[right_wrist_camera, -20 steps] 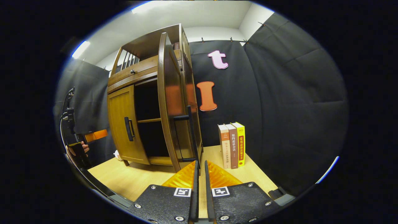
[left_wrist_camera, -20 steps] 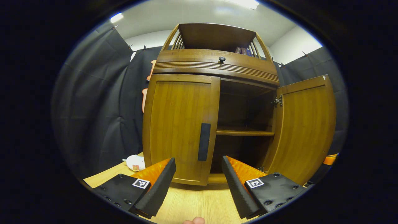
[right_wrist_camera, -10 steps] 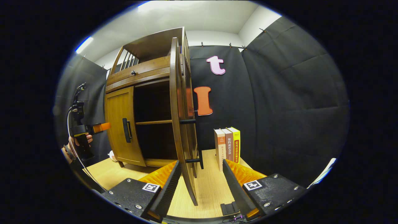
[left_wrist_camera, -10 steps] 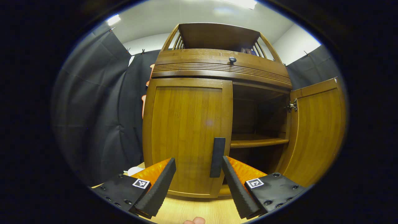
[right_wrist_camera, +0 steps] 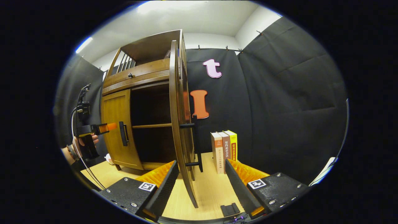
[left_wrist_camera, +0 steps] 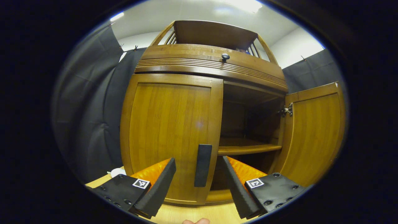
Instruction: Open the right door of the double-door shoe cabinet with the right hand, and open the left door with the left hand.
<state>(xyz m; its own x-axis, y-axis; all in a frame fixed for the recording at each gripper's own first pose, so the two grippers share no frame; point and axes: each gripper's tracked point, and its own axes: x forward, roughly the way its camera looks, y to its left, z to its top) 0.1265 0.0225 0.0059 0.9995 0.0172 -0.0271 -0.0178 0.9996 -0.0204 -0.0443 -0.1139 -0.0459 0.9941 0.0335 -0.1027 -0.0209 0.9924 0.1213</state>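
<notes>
The wooden shoe cabinet (left_wrist_camera: 211, 62) stands close in front in the left gripper view. Its left door (left_wrist_camera: 168, 130) is closed, and the dark vertical handle (left_wrist_camera: 202, 165) lies just ahead, between the fingers of my open left gripper (left_wrist_camera: 199, 186). The right door (left_wrist_camera: 314, 133) is swung wide open. In the right gripper view that right door (right_wrist_camera: 178, 124) appears edge-on, with its handle (right_wrist_camera: 194, 140) on the far side. My right gripper (right_wrist_camera: 200, 186) is open, astride the door's lower edge and not touching it. The left gripper (right_wrist_camera: 93, 129) hovers by the left door handle (right_wrist_camera: 122, 133).
Three upright books (right_wrist_camera: 224, 151) stand on the wooden table (right_wrist_camera: 211, 189) right of the open door. A small black piece (right_wrist_camera: 230, 209) lies near my right fingers. Inside the cabinet is a shelf (left_wrist_camera: 248, 149). A small white object (left_wrist_camera: 118, 172) lies by the cabinet's left foot.
My left gripper moved closer to the left door until its handle lies between the fingers. My right gripper went from shut to open and sits slightly back from the opened right door.
</notes>
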